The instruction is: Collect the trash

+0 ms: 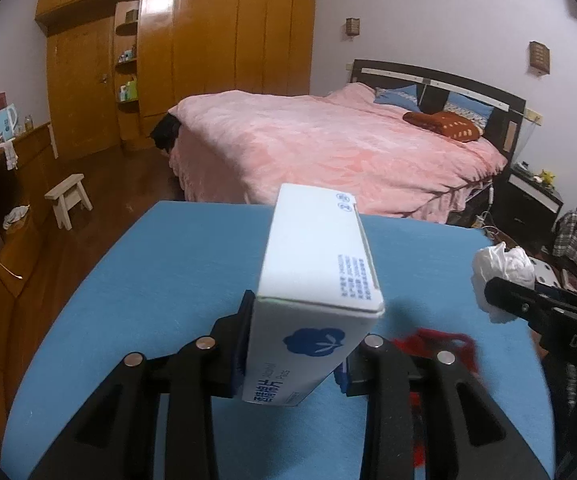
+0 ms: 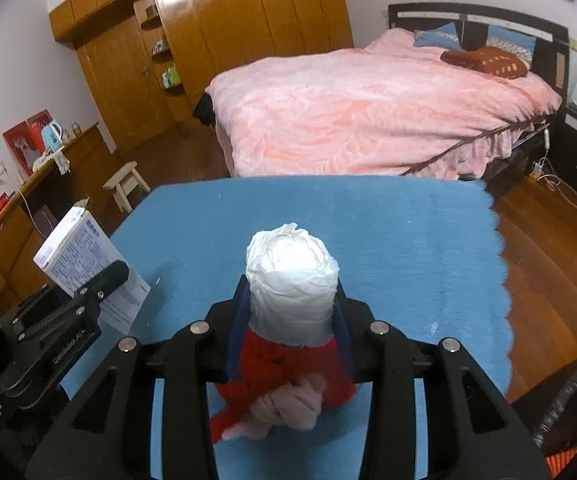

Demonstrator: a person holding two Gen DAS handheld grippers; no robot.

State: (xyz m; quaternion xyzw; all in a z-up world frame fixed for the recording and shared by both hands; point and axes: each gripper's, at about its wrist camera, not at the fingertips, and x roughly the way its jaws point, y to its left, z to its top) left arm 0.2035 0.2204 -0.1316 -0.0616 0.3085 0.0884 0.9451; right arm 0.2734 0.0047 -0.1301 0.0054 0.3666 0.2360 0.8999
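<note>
Two bits of trash are clamped above the blue table (image 2: pixel 428 240): a stiff, light white box (image 1: pixel 312 280) by the left gripper (image 1: pixel 292 356), gripped across its narrow sides. A soft, squashy tissue wad (image 2: pixel 292 280) is pinched mid-body by the right gripper (image 2: pixel 290 344).

Hidden and cut-off parts over the blue table

The white box's (image 1: pixel 312 280) near end sat hidden between the left gripper's (image 1: pixel 292 356) fingers, its small print too fine to read. A red cloth (image 2: pixel 288 364) lay mostly hidden below the tissue wad (image 2: pixel 292 280); in the left view it was blurred. The bed's (image 2: pixel 368 120) right end ran behind dark furniture.
</note>
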